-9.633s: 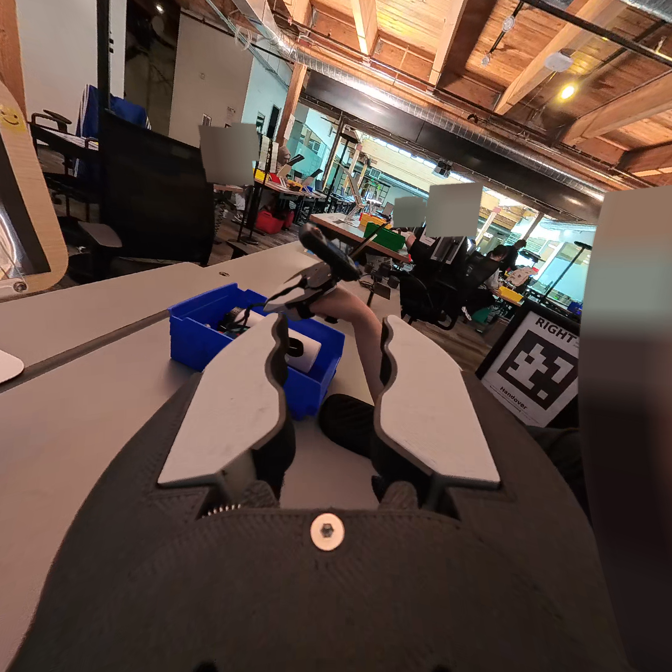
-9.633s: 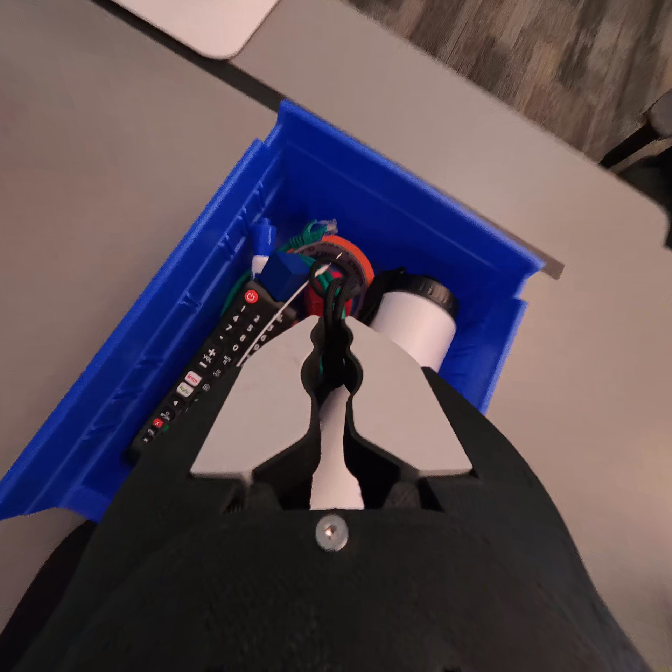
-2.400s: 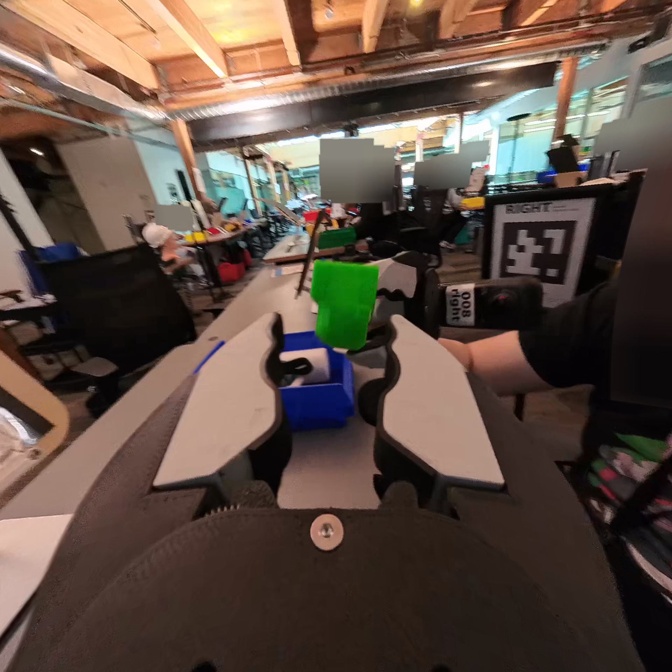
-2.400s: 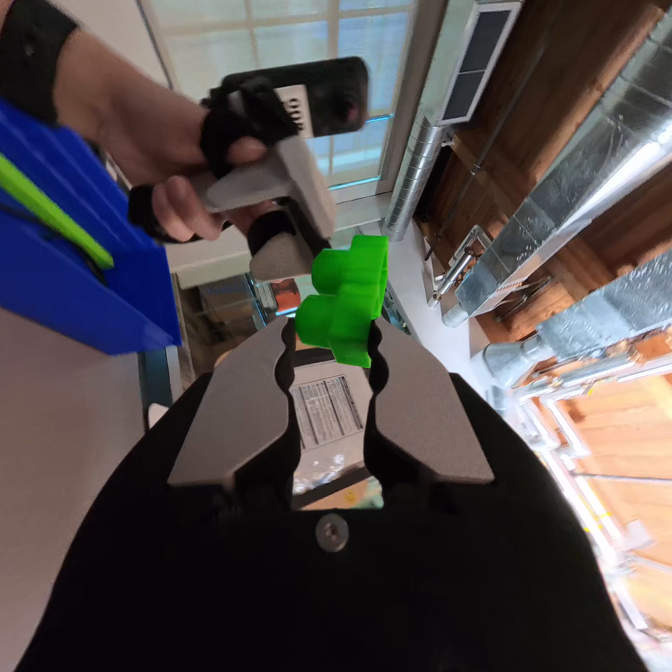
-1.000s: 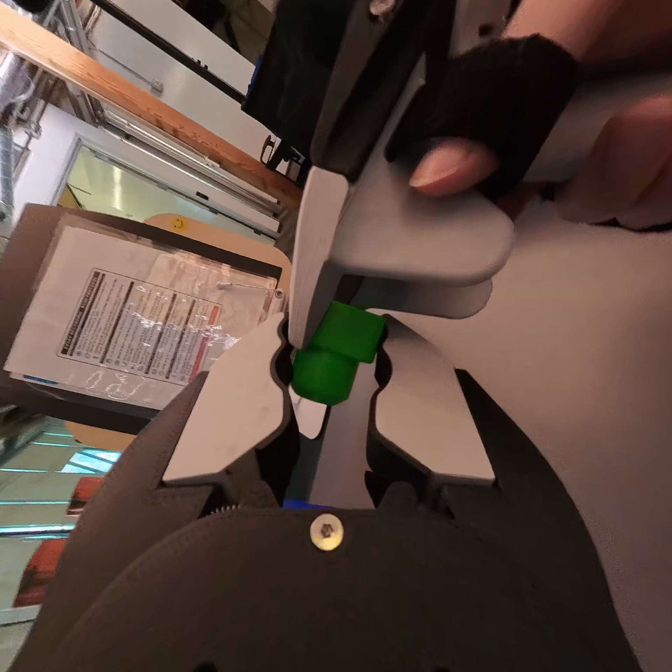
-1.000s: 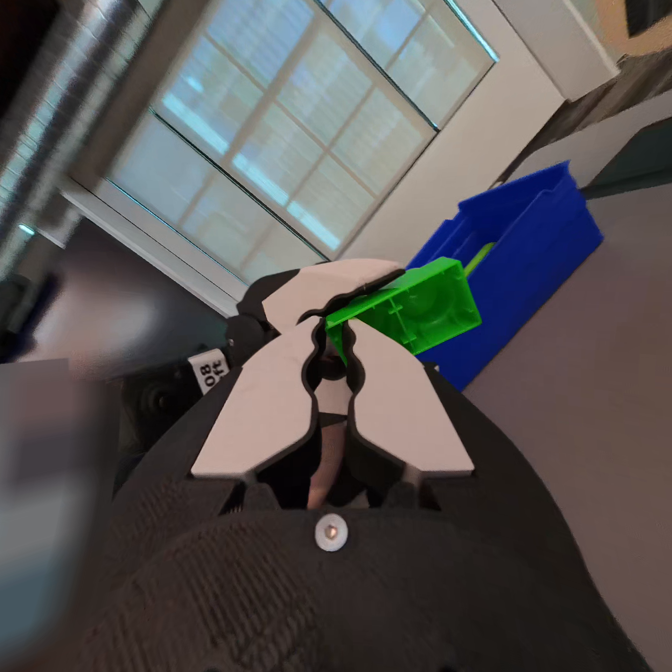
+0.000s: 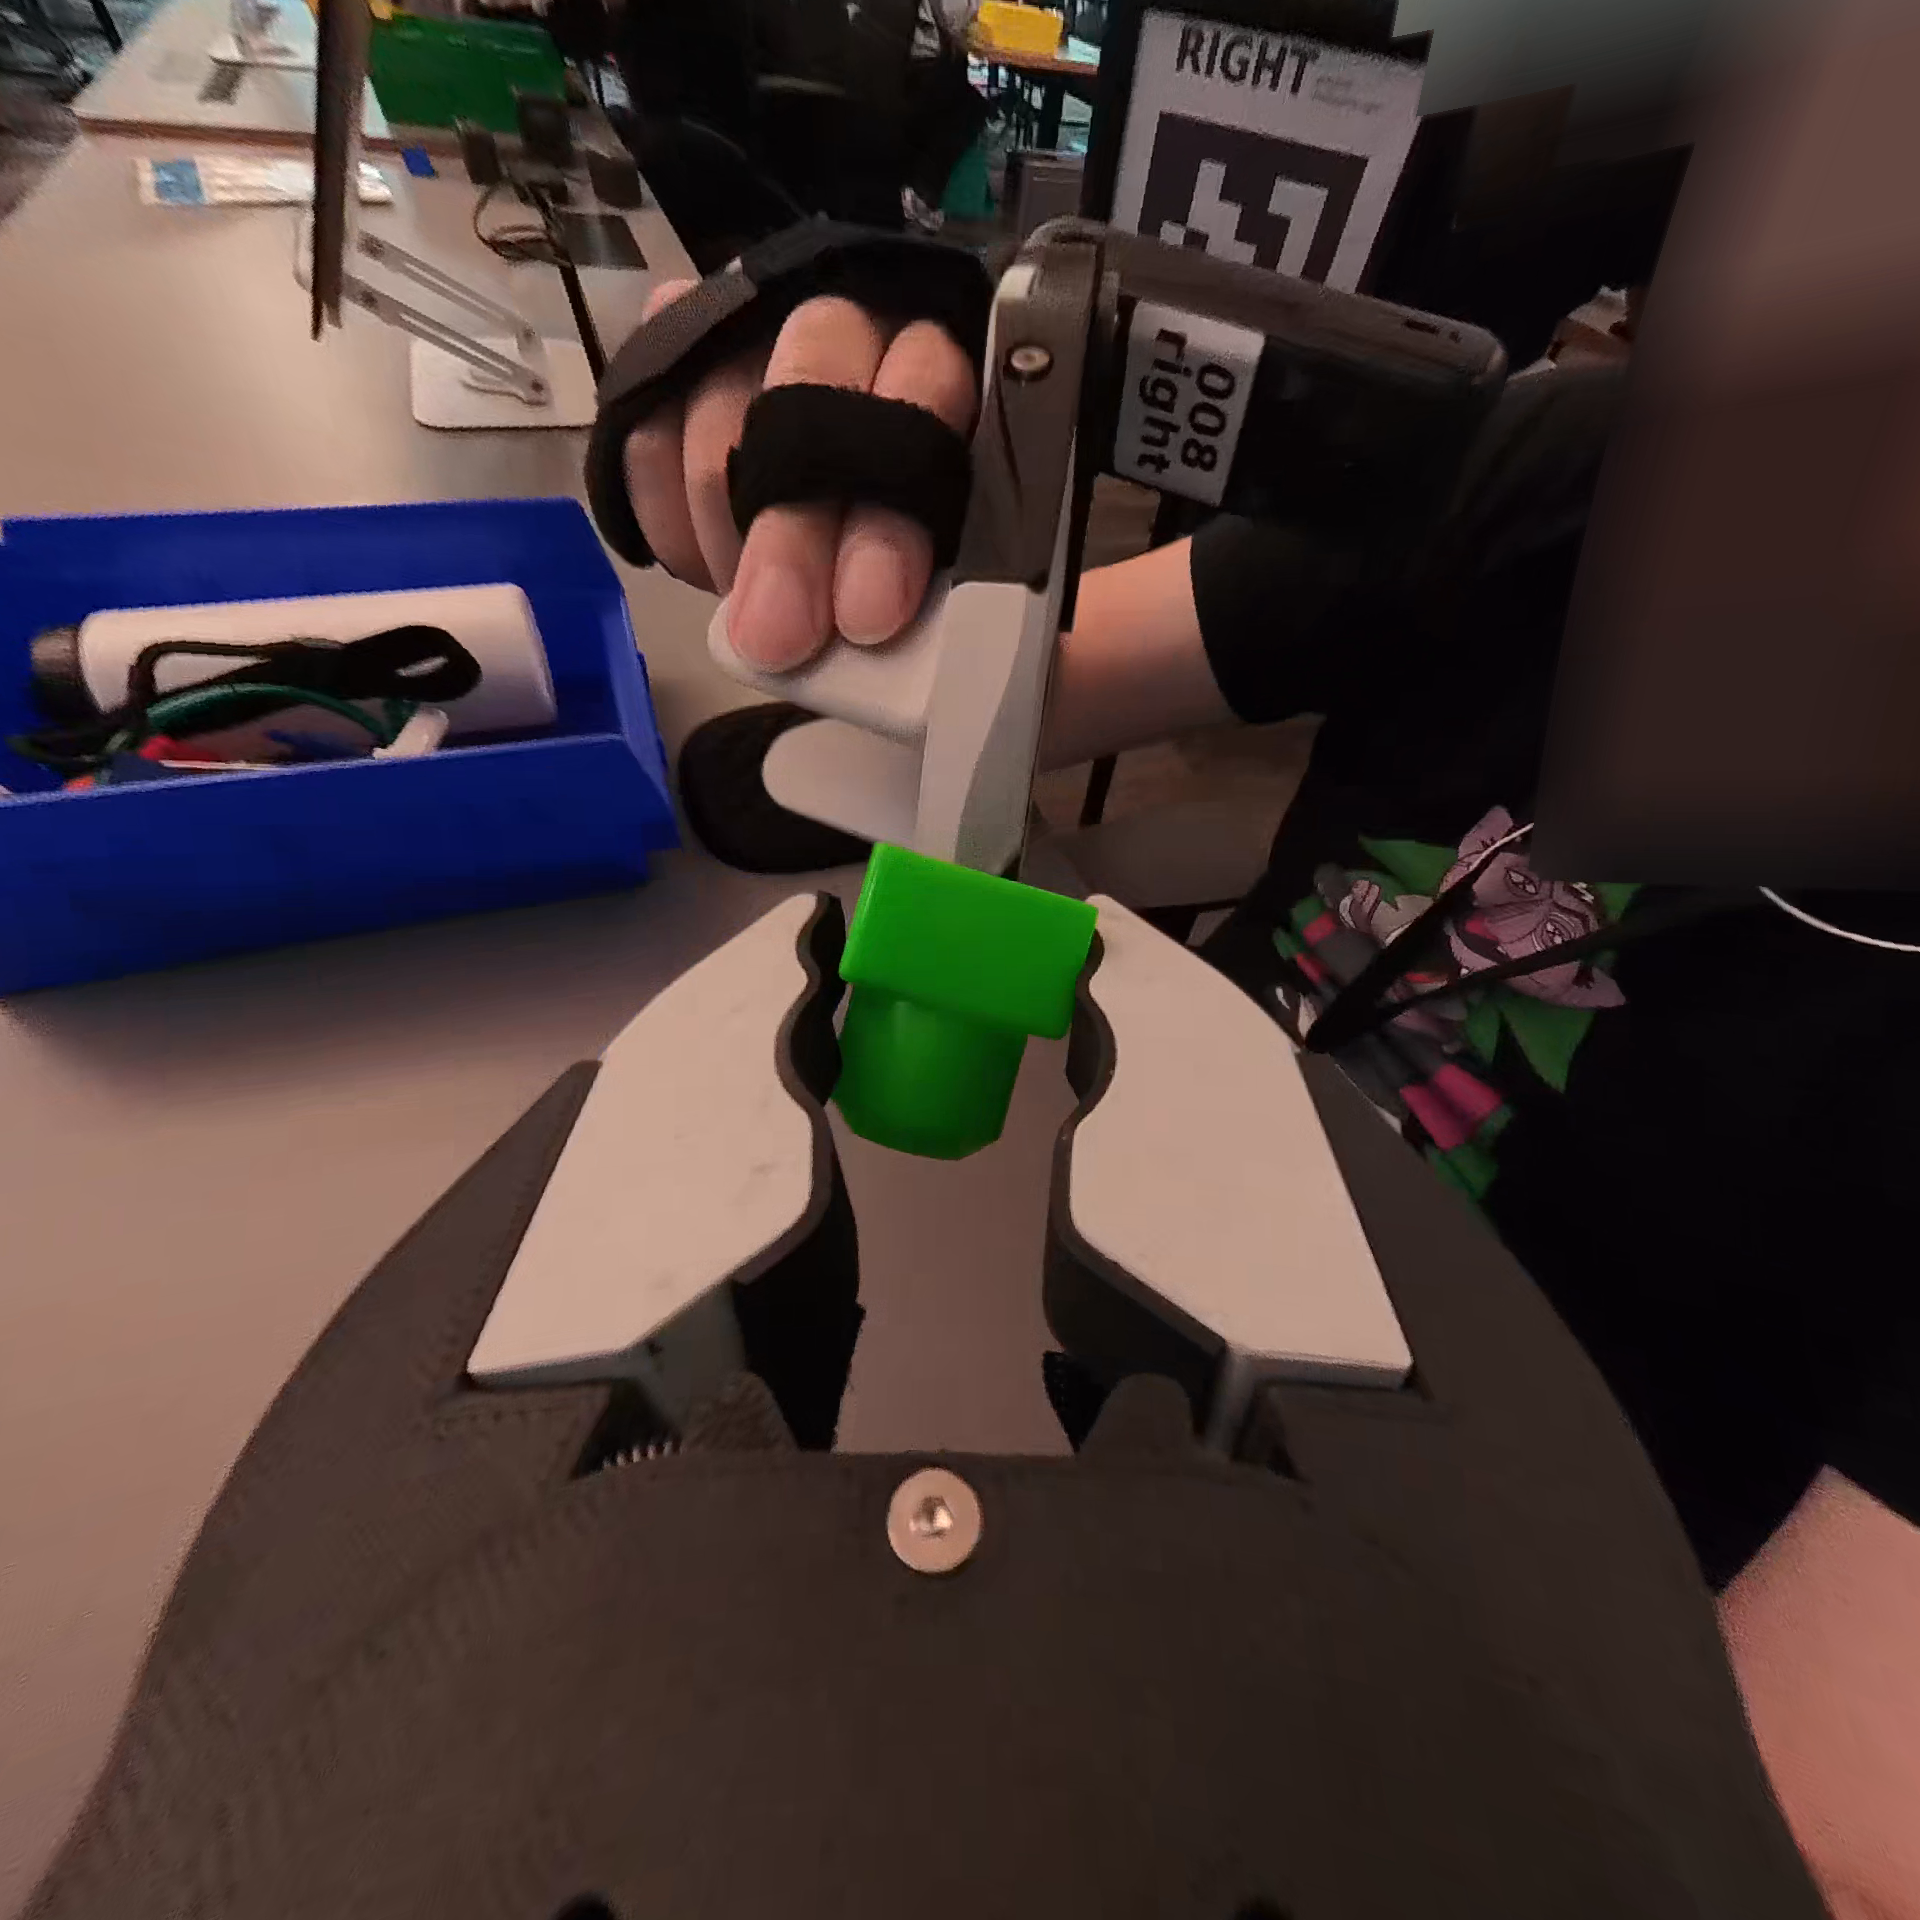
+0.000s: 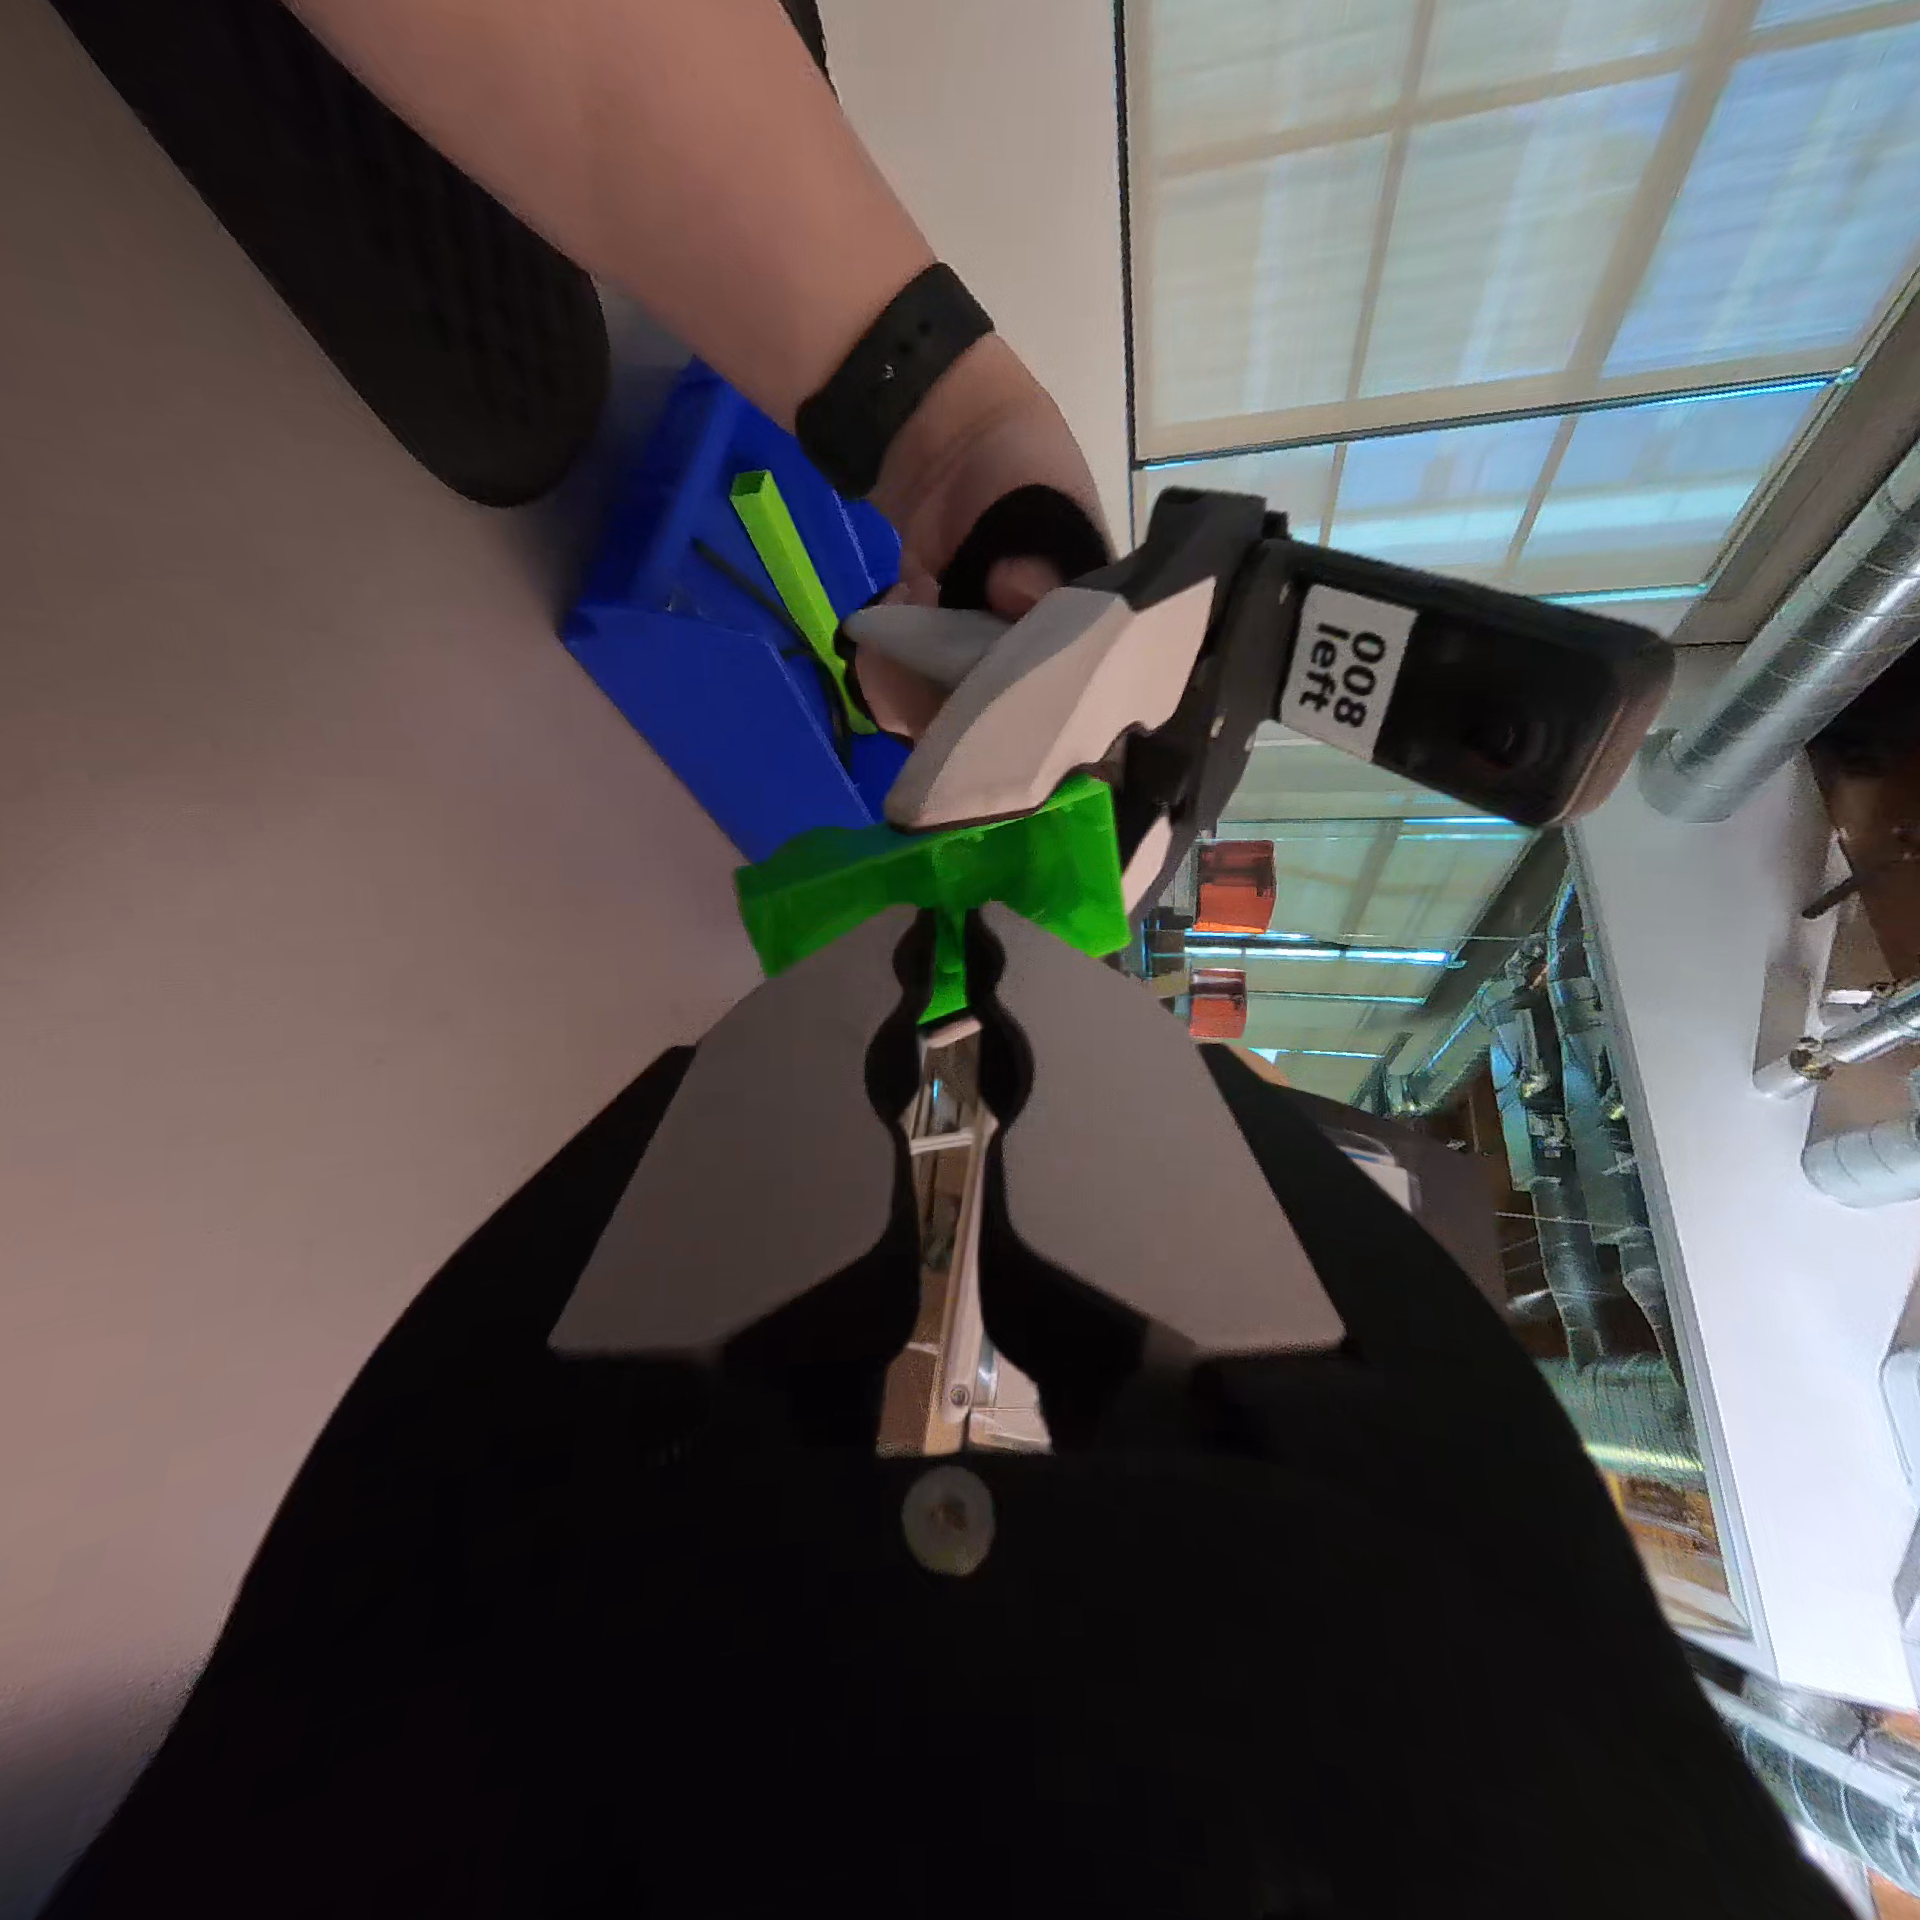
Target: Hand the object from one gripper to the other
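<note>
Glossy smooth green plastic block [image 7: 961, 997], matt ribbed black plastic hand-held gripper [image 7: 954, 935] body, glossy blue plastic bin [image 7: 312, 831].

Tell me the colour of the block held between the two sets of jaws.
Bright green. The block shows best in the left wrist view.

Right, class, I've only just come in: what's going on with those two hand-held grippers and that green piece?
A person holds a gripper in each hand and is mid-handover of a green plastic block above a grey table. The right gripper is shut on a thin edge of the block. The left gripper has its fingers on either side of the block's stud end, seemingly closed on it. Neither has let go yet. A blue bin of odds and ends sits on the table nearby.
</note>
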A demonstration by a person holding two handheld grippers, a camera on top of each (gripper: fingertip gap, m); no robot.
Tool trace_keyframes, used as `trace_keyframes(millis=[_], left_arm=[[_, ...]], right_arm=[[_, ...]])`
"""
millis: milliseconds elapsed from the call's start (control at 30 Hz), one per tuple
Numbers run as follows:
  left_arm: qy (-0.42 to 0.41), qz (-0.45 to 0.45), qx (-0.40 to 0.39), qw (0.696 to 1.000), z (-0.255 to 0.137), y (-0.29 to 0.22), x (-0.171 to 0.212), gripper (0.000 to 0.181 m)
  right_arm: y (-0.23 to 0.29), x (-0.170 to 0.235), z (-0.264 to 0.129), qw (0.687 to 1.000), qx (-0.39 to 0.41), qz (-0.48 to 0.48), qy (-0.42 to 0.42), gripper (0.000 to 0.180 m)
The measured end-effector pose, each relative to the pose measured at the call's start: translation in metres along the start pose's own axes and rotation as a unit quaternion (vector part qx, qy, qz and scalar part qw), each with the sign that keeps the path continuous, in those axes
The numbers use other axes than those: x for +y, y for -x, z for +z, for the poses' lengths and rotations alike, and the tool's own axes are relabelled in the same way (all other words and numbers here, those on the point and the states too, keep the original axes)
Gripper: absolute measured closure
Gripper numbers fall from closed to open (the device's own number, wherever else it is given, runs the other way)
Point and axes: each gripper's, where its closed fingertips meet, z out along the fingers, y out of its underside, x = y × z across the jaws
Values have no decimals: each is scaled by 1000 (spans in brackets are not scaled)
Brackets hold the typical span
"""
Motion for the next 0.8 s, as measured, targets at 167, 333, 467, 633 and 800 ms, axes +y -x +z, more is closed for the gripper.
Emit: trace_keyframes(millis=[167,333,467,633,800], left_arm=[[-100,-6,-38,994,-17,16,-31,125],[-258,55,-210,942,-82,47,-71,104],[-224,105,-320,915,-92,63,-68,107],[-58,226,-477,848,-77,87,-49,117],[4,273,-490,828,-50,85,-44,140]], right_arm=[[-19,6,0,994,30,102,-22,177],[-80,54,-25,902,174,372,-132,177],[-92,107,-32,627,134,707,-299,178],[-67,137,-10,392,38,844,-363,178],[-57,102,6,334,-107,858,-374,178]])
